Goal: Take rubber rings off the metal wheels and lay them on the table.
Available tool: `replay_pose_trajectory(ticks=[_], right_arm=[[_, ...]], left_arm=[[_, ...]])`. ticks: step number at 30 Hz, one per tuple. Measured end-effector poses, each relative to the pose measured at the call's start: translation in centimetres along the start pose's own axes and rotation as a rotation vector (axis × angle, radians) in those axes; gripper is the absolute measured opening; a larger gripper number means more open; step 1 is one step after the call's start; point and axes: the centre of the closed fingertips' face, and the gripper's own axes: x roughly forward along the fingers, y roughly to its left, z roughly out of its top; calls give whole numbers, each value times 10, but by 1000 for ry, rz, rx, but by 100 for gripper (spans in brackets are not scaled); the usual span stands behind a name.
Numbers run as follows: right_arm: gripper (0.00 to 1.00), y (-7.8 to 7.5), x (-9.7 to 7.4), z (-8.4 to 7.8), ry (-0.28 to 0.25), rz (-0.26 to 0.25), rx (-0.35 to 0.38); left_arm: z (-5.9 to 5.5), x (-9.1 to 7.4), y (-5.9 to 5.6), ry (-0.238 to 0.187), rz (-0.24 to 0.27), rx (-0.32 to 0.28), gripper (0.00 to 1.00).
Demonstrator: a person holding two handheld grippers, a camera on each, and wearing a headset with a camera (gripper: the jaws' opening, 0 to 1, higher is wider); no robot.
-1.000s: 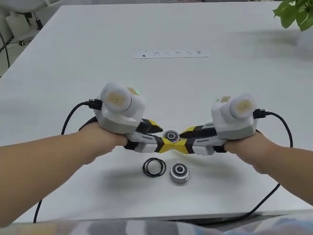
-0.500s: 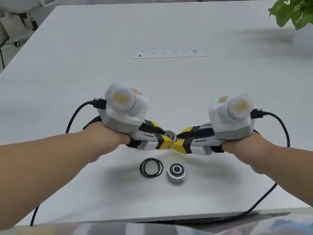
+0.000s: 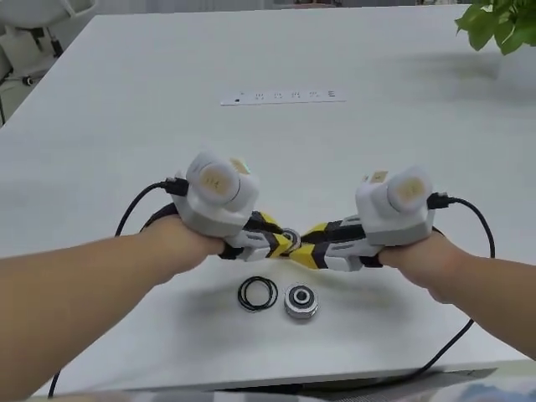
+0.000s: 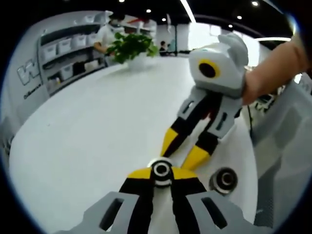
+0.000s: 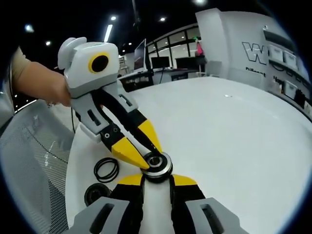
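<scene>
**Metal wheel (image 3: 291, 239) clamped between the tips of both grippers**

1. Position. The metal wheel is off the table (image 3: 377, 126), at the point where the left gripper (image 3: 279, 240) and the right gripper (image 3: 306, 237) meet tip to tip. The two grippers face each other, nearly in one line.

2. Right gripper. In the right gripper view its two yellow tips flank the wheel, one on each side, with the wheel seated at their ends. The jaws are closed to about the wheel's width and grip it.

3. Left gripper. In the right gripper view its jaws are drawn narrow, almost together, and their tips bear on the wheel's near rim. In the left gripper view the wheel sits between its own yellow tips. Whether the tips also pinch a ring on the wheel cannot be told.

4. Loose parts. The rubber rings (image 3: 257, 293) lie flat on the table, below the left gripper's jaws on the person's side. A second wheel (image 3: 301, 301) lies just beside them, below the right gripper's tips, with a narrow gap between the two.

5. Beyond the grippers, well apart, a power strip (image 3: 283, 96) lies on the table.
</scene>
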Motion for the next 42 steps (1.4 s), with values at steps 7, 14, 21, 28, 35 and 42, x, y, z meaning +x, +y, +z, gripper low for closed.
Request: replay_pose_trajectory(ticks=[7, 14, 21, 28, 35, 42], right_arm=[[17, 1, -1, 0, -2, -11, 10], [7, -1, -5, -4, 0, -16, 18], [0, -3, -5, -4, -10, -27, 65], [0, -7, -6, -4, -49, -41, 228], [0, -13, -11, -2, -98, -44, 326], [0, -12, -14, 6, -149, -42, 374]], left_arm=[[0, 0, 0, -5, 17, -13, 13], [0, 0, 0, -4, 23, -19, 13], [0, 0, -1, -4, 32, -22, 13], [0, 1, -2, 2, 43, -4, 13], [-1, 0, -2, 6, 48, 11, 12], [-1, 0, -4, 11, 57, 10, 12]])
